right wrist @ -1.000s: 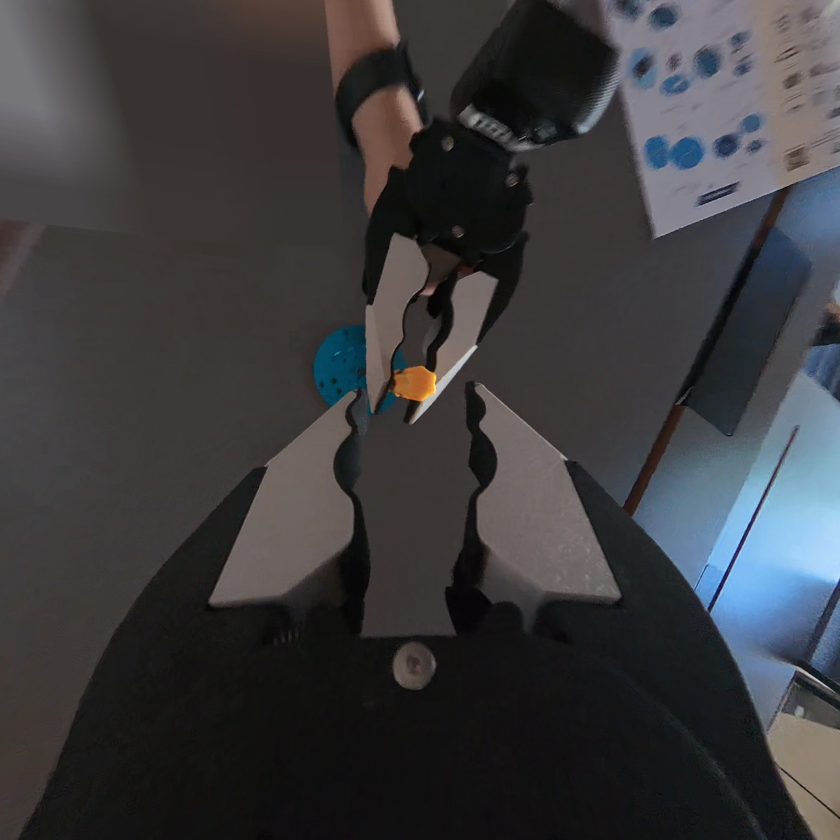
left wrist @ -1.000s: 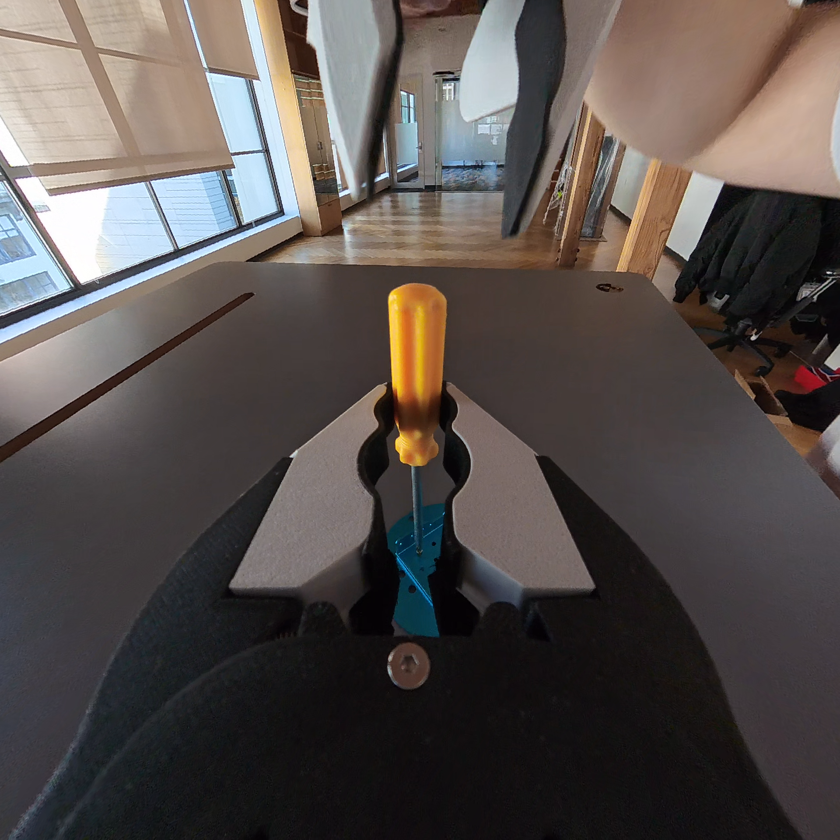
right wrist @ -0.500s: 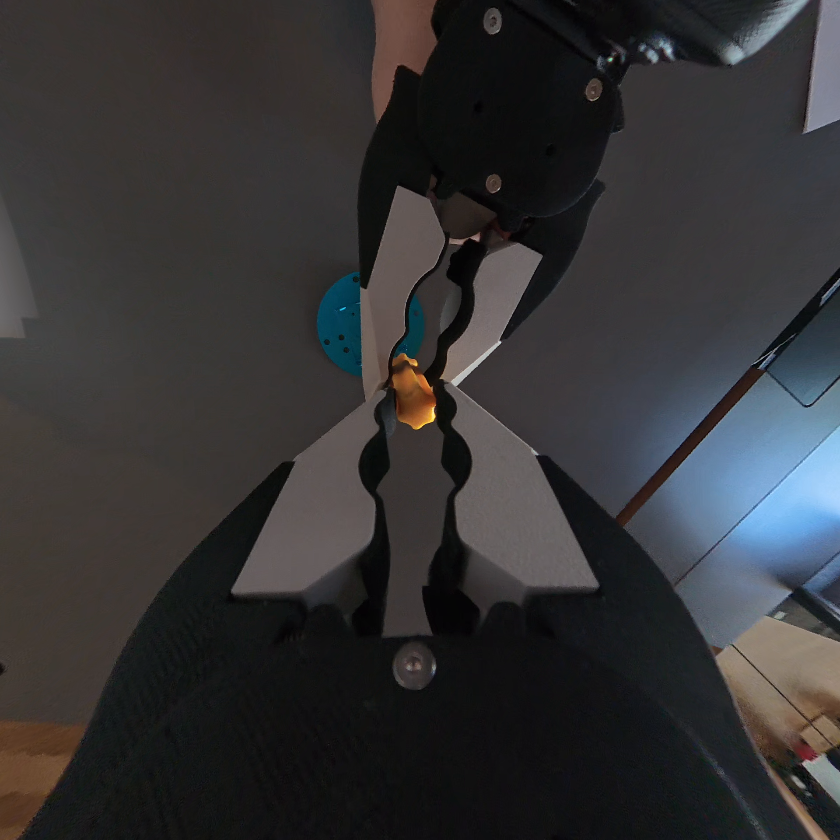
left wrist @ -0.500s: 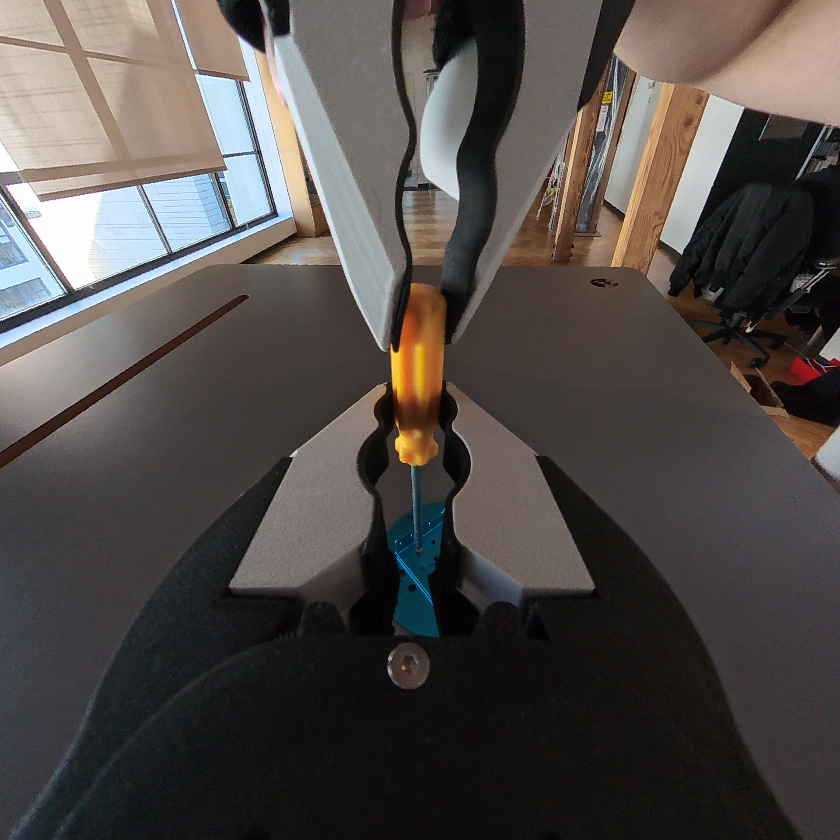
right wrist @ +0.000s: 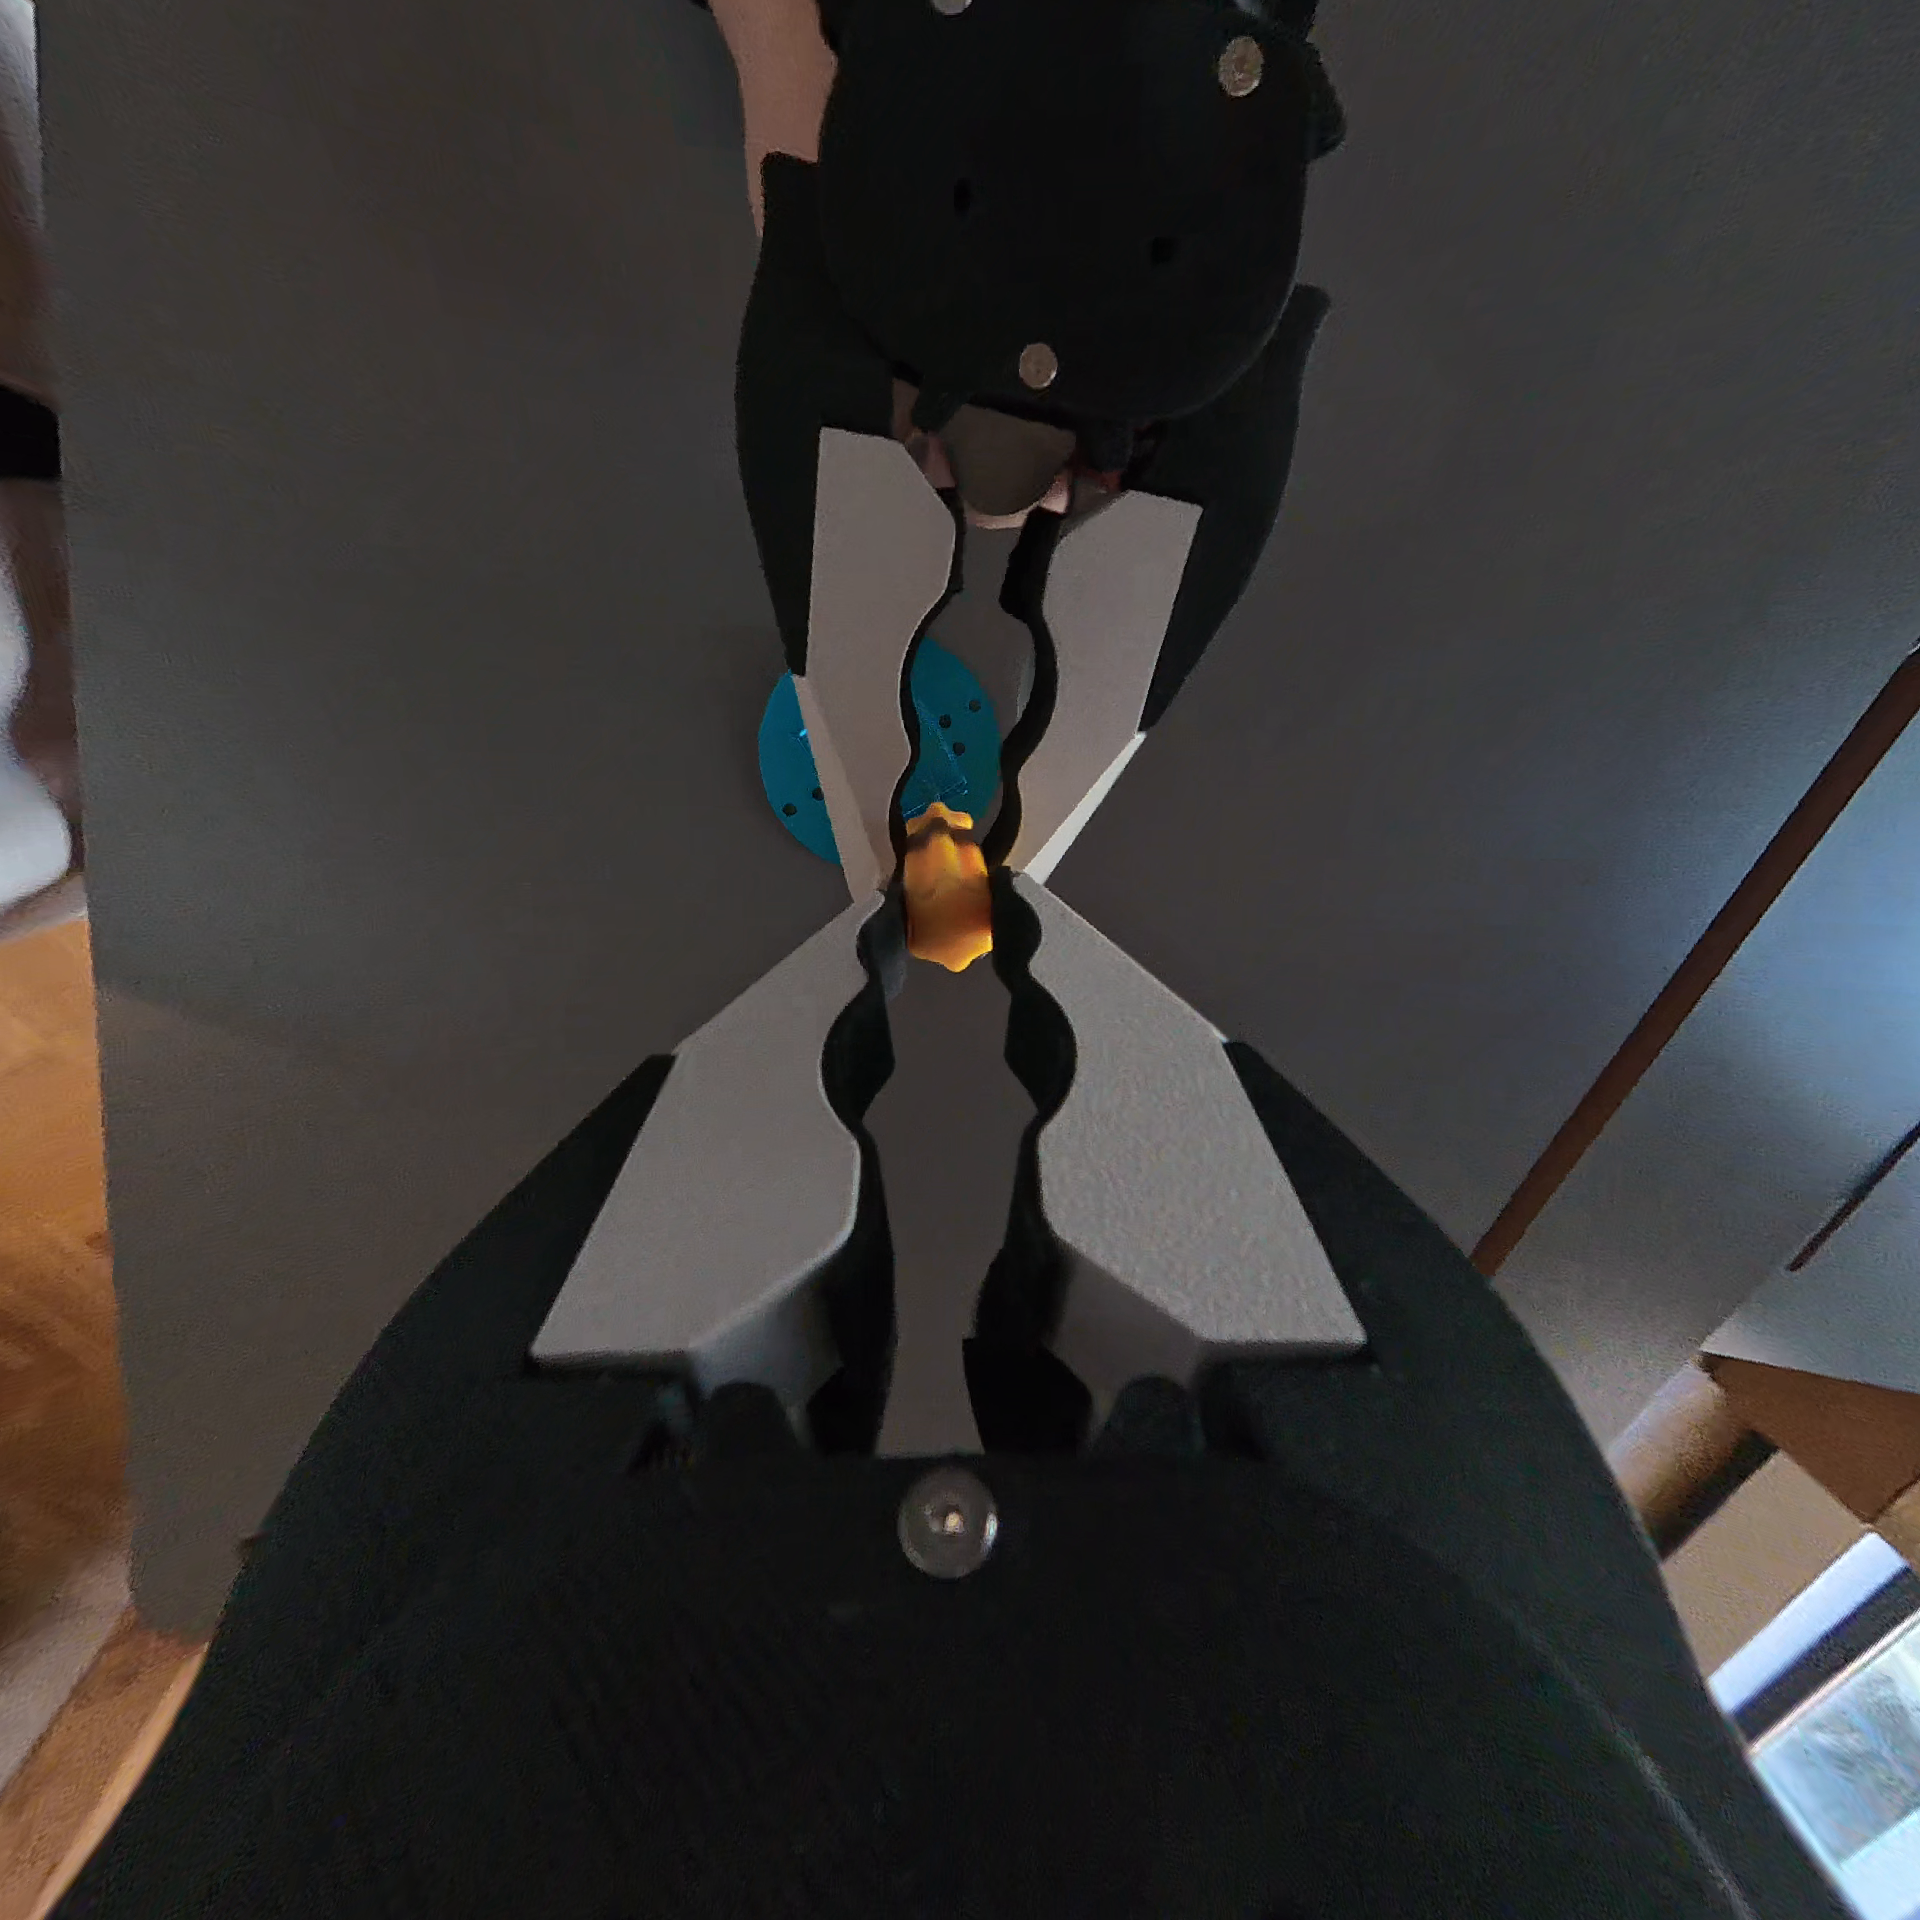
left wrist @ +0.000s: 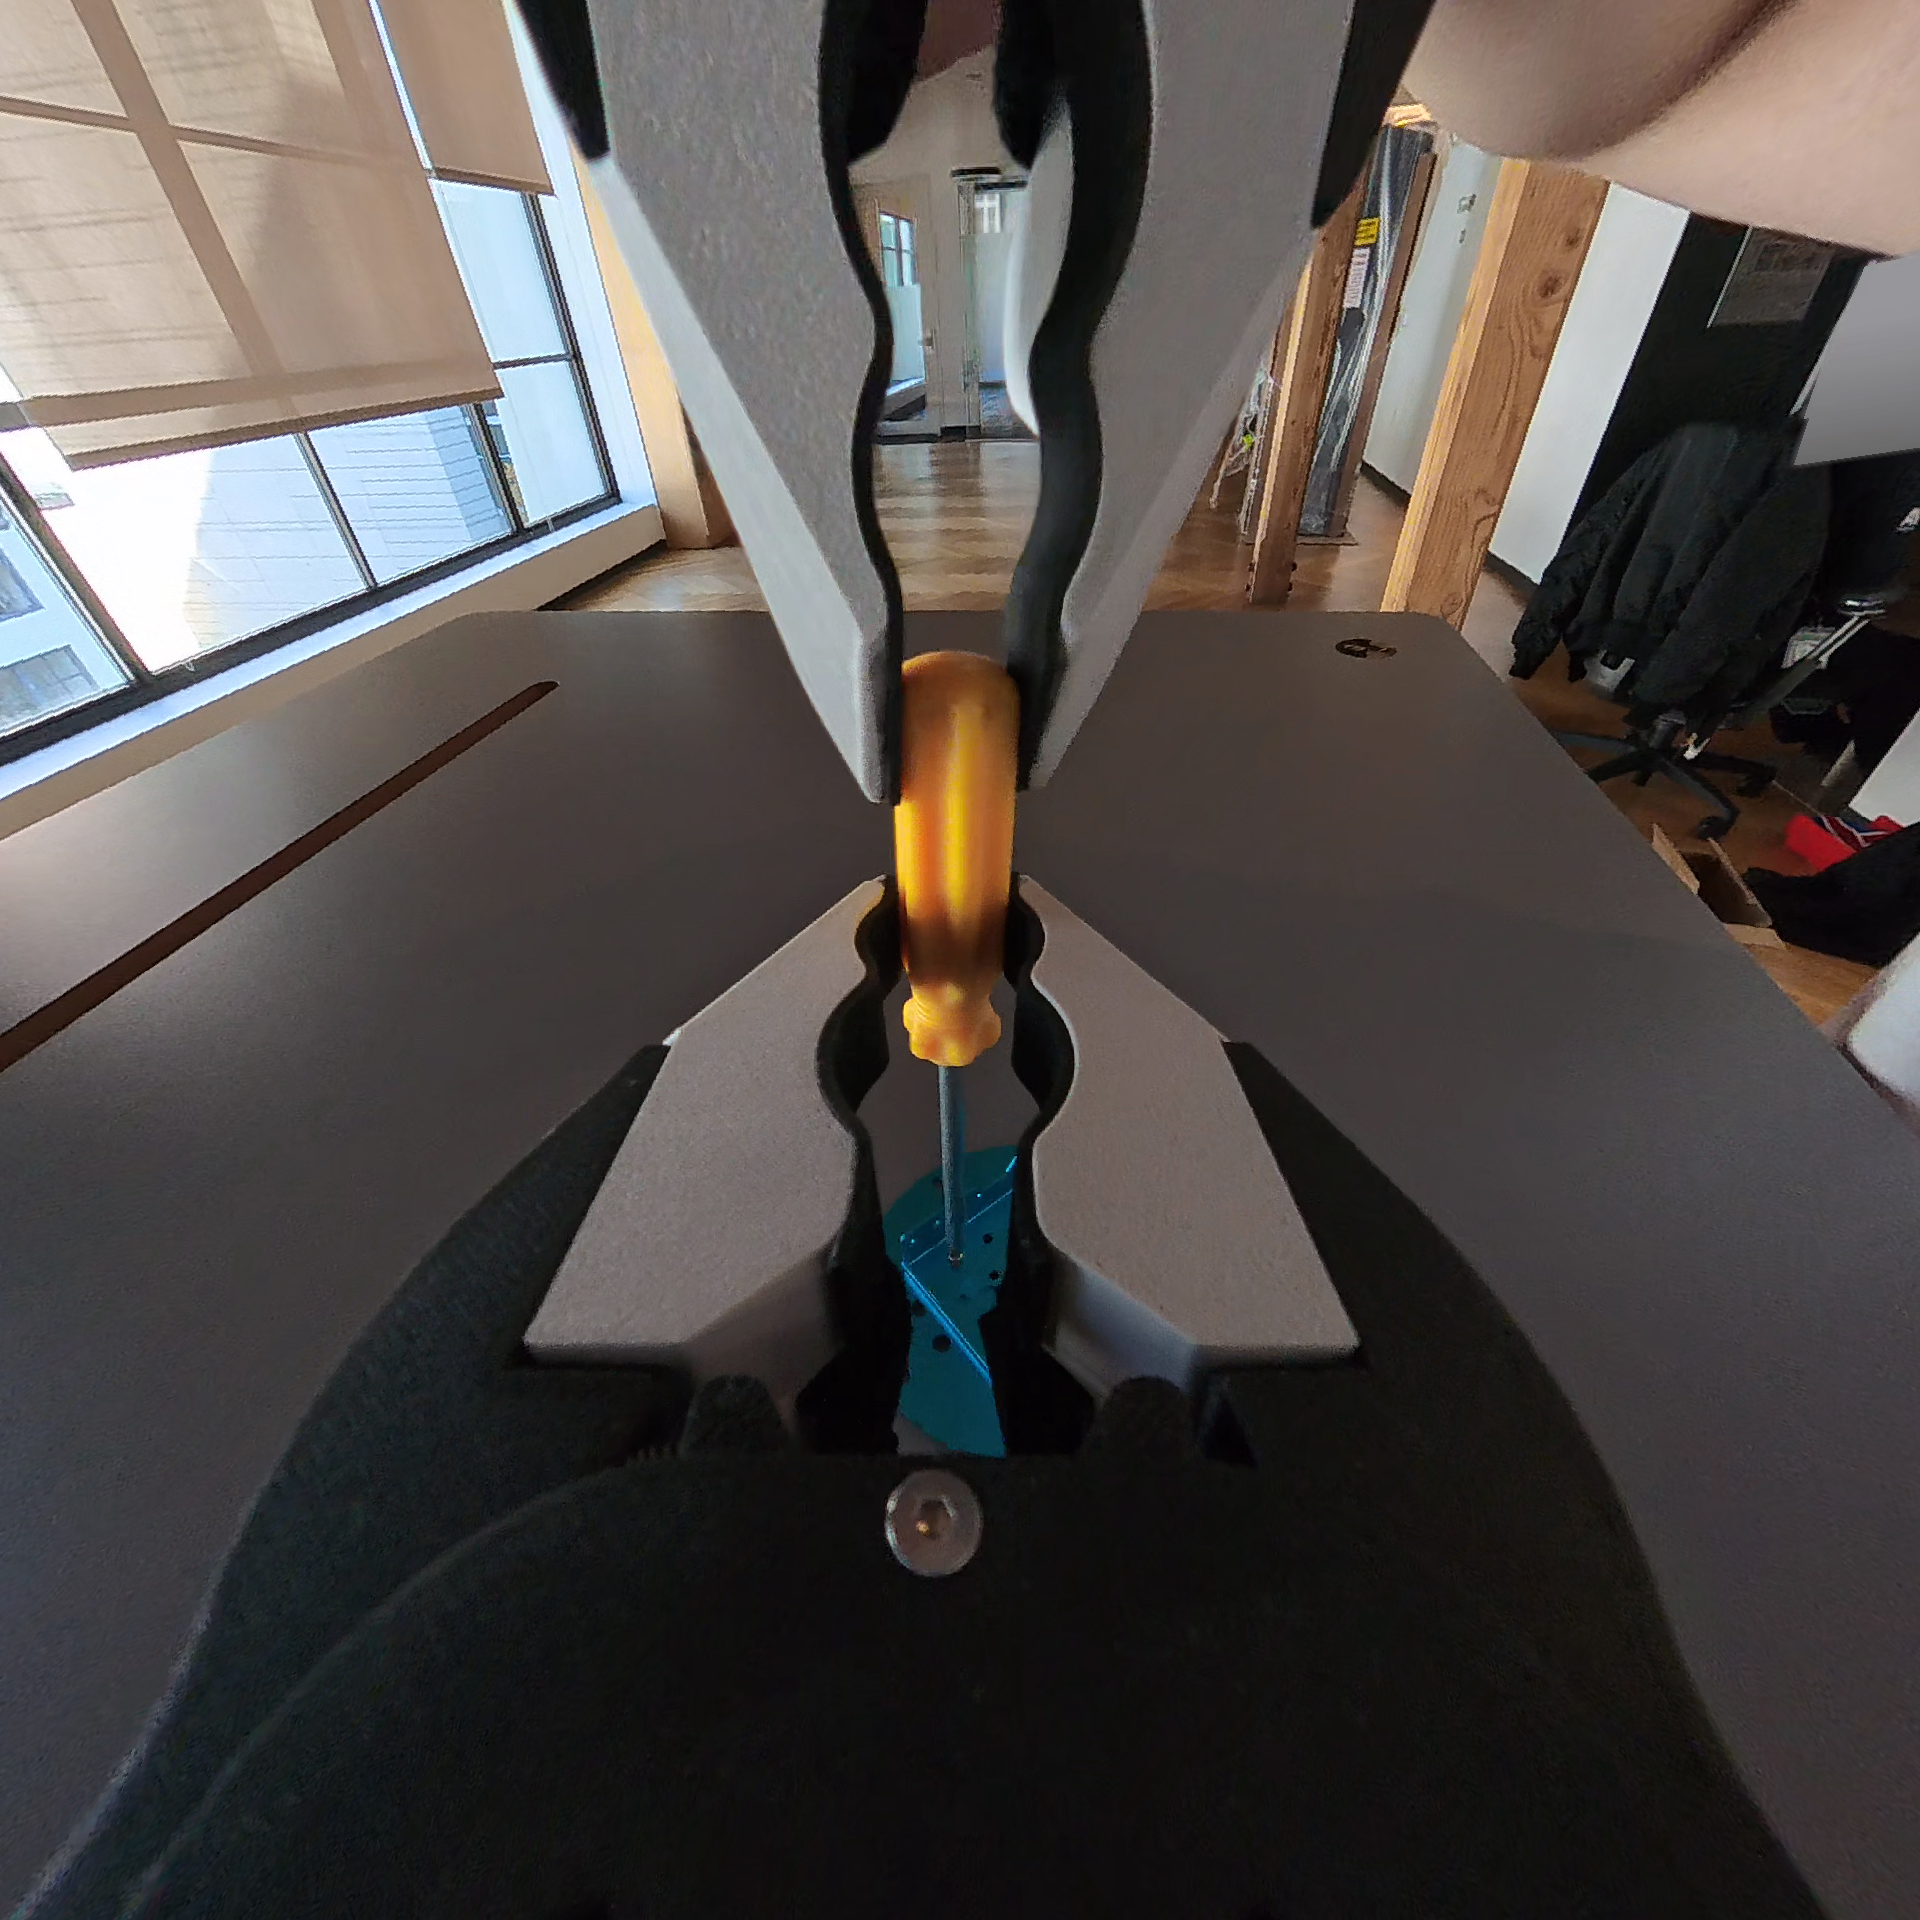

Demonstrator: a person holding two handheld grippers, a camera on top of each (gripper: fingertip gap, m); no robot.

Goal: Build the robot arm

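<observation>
Dark table: two grippers, one screwdriver.

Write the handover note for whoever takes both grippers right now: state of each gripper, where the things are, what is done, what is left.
Left gripper: shut on the lower half of the orange screwdriver handle, holding it upright.
Right gripper: comes from above, shut on the top end of the same handle.
The screwdriver tip sits on a small screw in the blue perforated bracket, which rests on a blue round plate on the dark grey table.
Done: both grippers are on the handle, the tip is seated.
Left: the pictures do not show how far in the screw is.
</observation>
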